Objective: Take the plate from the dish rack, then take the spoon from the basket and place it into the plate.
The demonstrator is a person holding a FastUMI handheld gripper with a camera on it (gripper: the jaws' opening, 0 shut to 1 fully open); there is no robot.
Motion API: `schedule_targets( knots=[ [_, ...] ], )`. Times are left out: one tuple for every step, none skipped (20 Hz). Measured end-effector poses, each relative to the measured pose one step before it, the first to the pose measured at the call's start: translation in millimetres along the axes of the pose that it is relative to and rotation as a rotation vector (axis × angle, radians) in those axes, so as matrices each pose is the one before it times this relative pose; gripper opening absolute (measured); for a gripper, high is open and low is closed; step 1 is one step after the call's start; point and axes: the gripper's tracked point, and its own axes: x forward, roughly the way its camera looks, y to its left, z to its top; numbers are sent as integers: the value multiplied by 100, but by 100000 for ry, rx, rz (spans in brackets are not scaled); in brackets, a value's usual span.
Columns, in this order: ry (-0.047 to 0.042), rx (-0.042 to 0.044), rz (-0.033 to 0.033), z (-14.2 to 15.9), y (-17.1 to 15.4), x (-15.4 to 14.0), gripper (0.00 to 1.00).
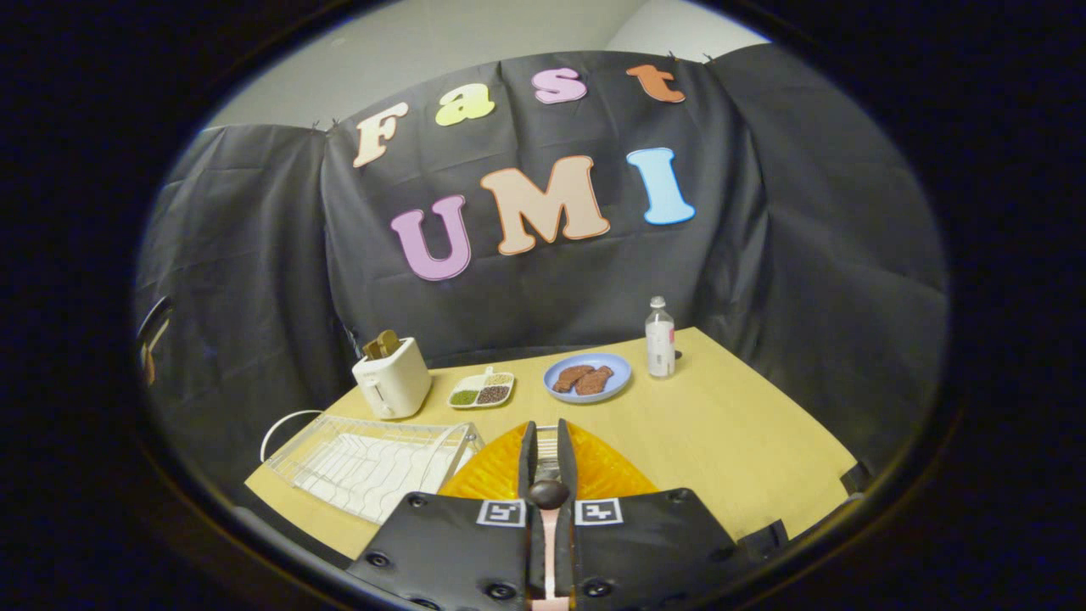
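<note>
Gripper: fingers pressed close together on the rim of an orange plate, which stands edge-on between them and fans out to both sides.
Plate: out of the dish rack, carried above the near part of the table, just right of the rack's corner.
Dish rack: white wire, near left on the table, slots look bare; a white loop sticks out at its far left end.
Table: light wood, open space ahead and to the right of the fingers.
Toaster: white, behind the rack, something brown poking out of the top.
Sectioned dish: small, grains or beans in compartments, just right of the toaster.
Blue plate: two brown pieces on it, beyond the fingers, mid table.
Bottle: clear, upright, just right of the blue plate, far side.
Spoon and basket: can't spot either from here.
Step in hand (my read): plate pickup looks done, next is setting it down flat.
How to do it well: tip the plate from edge-on to level, lower onto the bare wood well clear of the rack corner and the blue plate, let go only once it sits flat.
Risk: rim grip is thin, plate could pivot or slip if swung fast.
</note>
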Motion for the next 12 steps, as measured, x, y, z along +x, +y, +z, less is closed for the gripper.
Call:
schedule_targets(
  knots=[
    [409, 1406, 743, -441, 115, -464, 7],
    [741, 803, 226, -674, -155, -295, 7],
    [1201, 262, -4, -921, -253, -289, 7],
    [1267, 197, 51, -916, -205, -209, 7],
    [1694, 166, 327, -979, -164, -209, 7],
    [1335, -85, 362, -999, -138, -12, 7],
    [1587, 74, 230, -1025, -187, 8, 7],
    [1523, 229, 355, -821, -129, 177, 8],
    [1260, 471, 323, -783, -125, 144, 8],
    [1010, 346, 378, -627, -85, 191, 8],
    [753, 236, 896, -462, -24, 118, 8],
    [550, -8, 1061, -535, 76, 55, 8]
  ],
)
